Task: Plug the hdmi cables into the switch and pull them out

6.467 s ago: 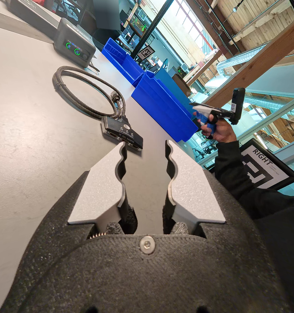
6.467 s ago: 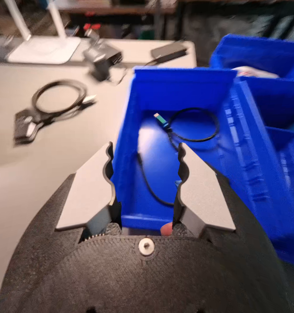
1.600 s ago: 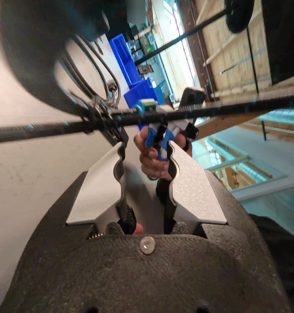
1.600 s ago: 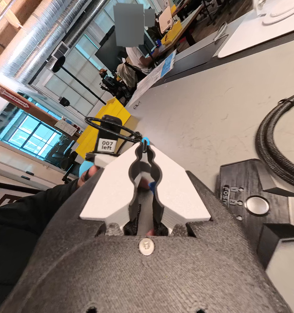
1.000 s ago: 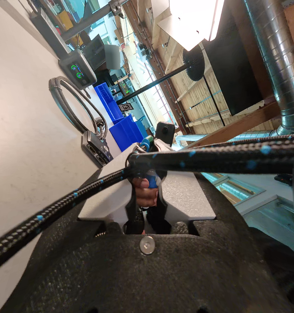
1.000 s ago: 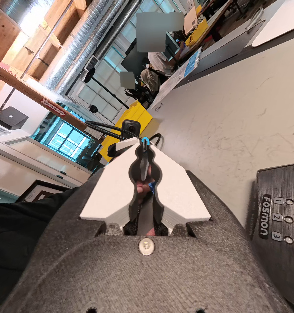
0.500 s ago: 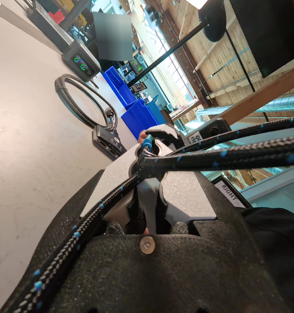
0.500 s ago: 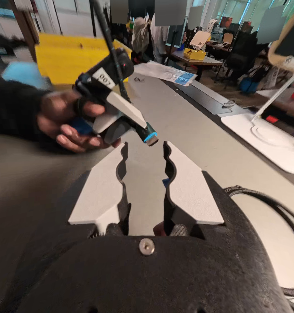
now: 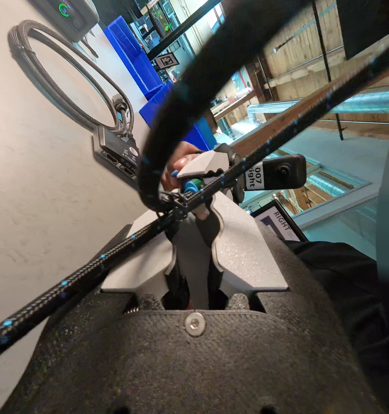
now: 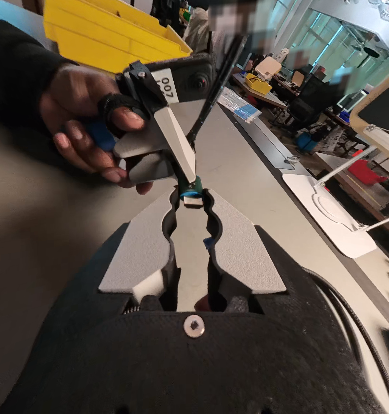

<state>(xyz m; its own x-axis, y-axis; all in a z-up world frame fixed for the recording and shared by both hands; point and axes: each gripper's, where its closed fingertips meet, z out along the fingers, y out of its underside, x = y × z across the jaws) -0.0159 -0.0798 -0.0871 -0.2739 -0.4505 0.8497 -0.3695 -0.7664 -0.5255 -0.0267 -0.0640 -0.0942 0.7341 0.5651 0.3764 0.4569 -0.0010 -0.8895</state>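
Left tool (image 10: pixel 178 165): clenched on the HDMI plug (image 10: pixel 191 190), just behind its green body and blue collar, metal tip pointing down toward the other tool.
Right tool (image 10: pixel 191 197): spread, fingertips either side of that plug's blue collar, close in but I can't say they're touching; not clamped on it as far as I can tell.
Cable (image 9: pixel 126 244): black braid with blue flecks, running diagonally across the left wrist view over the left tool, a blurred loop swinging close to the lens.
Switch (image 9: pixel 116 154): lying flat on the grey table (image 9: pixel 39 183), ports facing this way; two sockets show and look empty. A coiled dark cable (image 9: pixel 61 74) sits behind it, running up to its rear end.
Step in hand: my read is a mid-air handover or regrip of the plug between the two tools, before any insertion. Nothing is plugged in that I can see.
Next move calls for: one tool taking a firm, square hold on the plug body, the other letting go, then turning the flat tip level with a port on the switch and pushing straight in. The loose loop could snag or tug the plug off line.
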